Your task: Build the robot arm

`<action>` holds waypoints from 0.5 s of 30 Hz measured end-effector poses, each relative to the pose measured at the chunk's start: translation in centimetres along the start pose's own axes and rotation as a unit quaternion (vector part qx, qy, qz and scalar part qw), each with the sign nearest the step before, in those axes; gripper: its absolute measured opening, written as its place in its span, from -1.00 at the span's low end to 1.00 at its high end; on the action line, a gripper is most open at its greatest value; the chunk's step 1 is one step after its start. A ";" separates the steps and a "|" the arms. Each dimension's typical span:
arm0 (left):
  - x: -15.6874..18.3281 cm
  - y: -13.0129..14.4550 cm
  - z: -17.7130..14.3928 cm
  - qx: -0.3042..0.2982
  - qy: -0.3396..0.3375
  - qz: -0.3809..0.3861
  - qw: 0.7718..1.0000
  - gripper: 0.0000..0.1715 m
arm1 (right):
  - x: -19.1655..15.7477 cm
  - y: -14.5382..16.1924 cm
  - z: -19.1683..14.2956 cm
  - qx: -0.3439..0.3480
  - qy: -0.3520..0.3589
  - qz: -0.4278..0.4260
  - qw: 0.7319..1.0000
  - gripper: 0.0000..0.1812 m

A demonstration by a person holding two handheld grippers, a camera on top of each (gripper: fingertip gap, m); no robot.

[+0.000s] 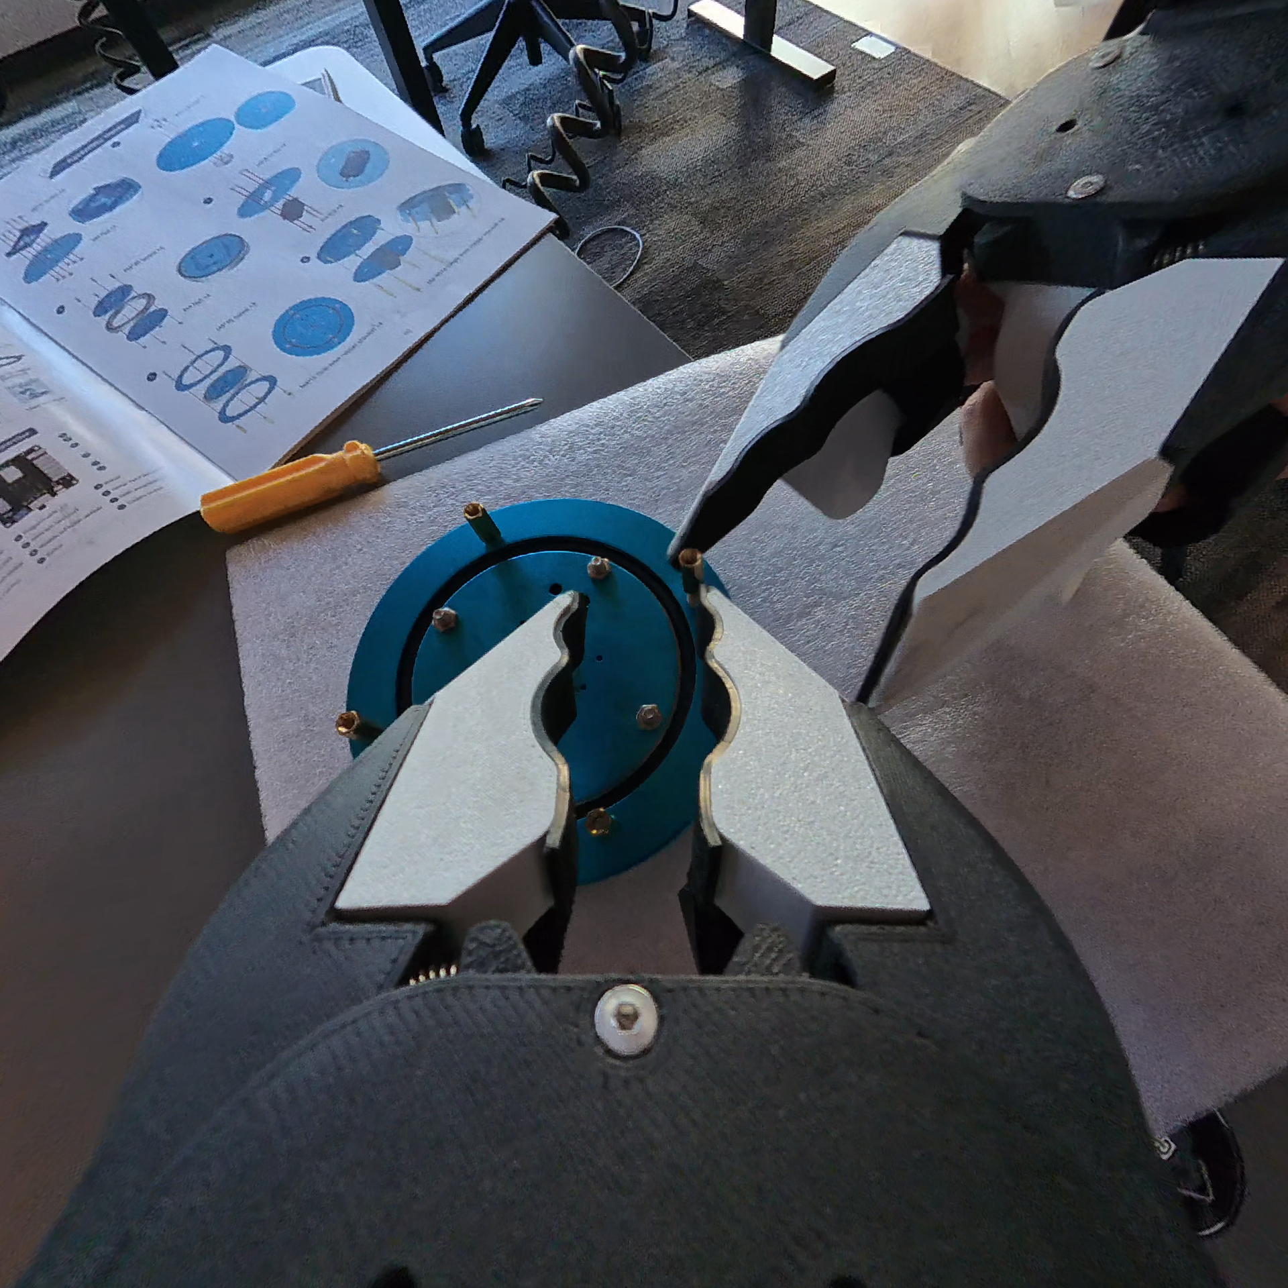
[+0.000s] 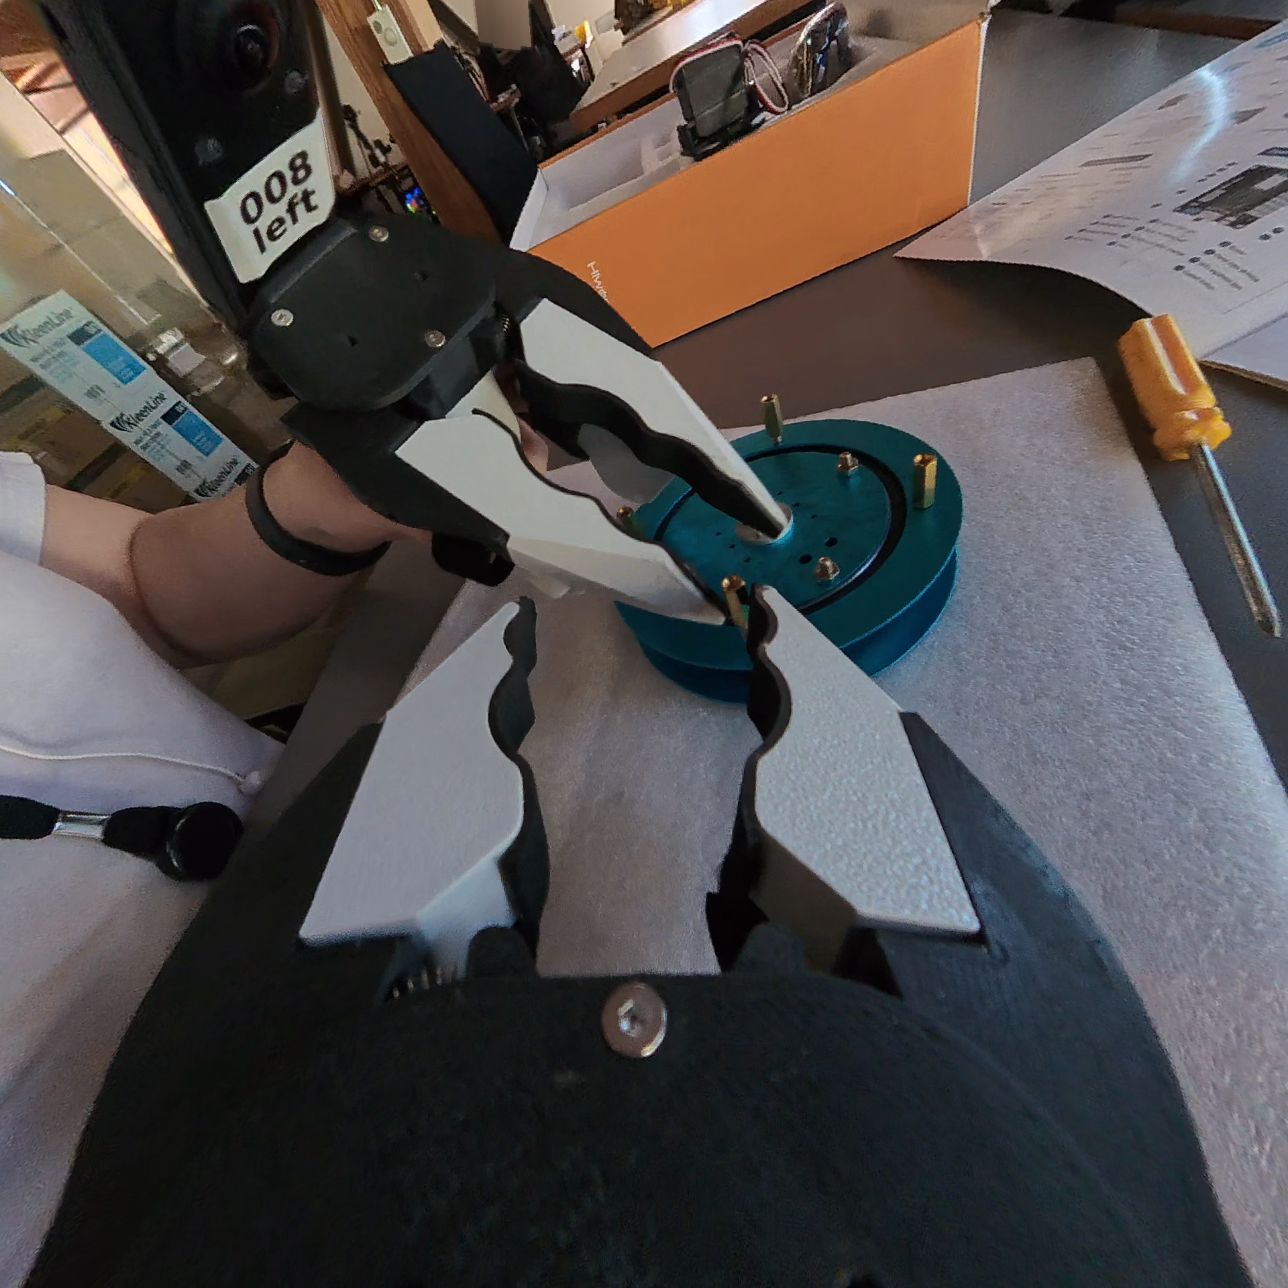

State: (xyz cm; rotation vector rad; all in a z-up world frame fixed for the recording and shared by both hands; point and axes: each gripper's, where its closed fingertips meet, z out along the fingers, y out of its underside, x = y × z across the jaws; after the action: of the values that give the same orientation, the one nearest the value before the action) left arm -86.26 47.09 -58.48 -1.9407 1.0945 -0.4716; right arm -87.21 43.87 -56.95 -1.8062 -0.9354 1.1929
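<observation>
Blue disc (image 1: 627, 669) under both spread-fingered grippers, left (image 1: 641, 606) and right (image 2: 641, 606); white label (image 2: 275, 198) on left.

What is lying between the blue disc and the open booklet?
In the left wrist view, an orange-handled screwdriver lies between the blue disc and the open booklet.

Two black ribbed-plastic tongs, left gripper (image 1: 641, 606) and right gripper (image 2: 641, 613), each with white wavy-edged fingers (image 2: 850, 780) and one silver screw (image 2: 633, 1021) behind the fingers. White label (image 2: 275, 202) above the left body; black wristband (image 2: 307, 537) and white sleeve (image 2: 21, 502) behind it.
</observation>
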 end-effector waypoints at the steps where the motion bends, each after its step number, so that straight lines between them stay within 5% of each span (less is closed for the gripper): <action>1: -0.2 0.1 -0.1 -0.001 -0.004 -0.002 1.000 -0.66 | 0.0 0.1 -0.2 -0.001 0.002 0.000 1.000 -0.33; 15: -0.5 -0.2 -0.2 0.002 0.001 -0.007 1.000 -0.62 | -0.2 0.5 -0.3 -0.009 0.011 -0.020 1.000 -0.29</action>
State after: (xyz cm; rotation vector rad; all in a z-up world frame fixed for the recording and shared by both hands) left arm -86.59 47.50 -58.19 -1.9456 1.0820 -0.4824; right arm -86.95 43.42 -57.19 -1.8038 -0.9666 1.1408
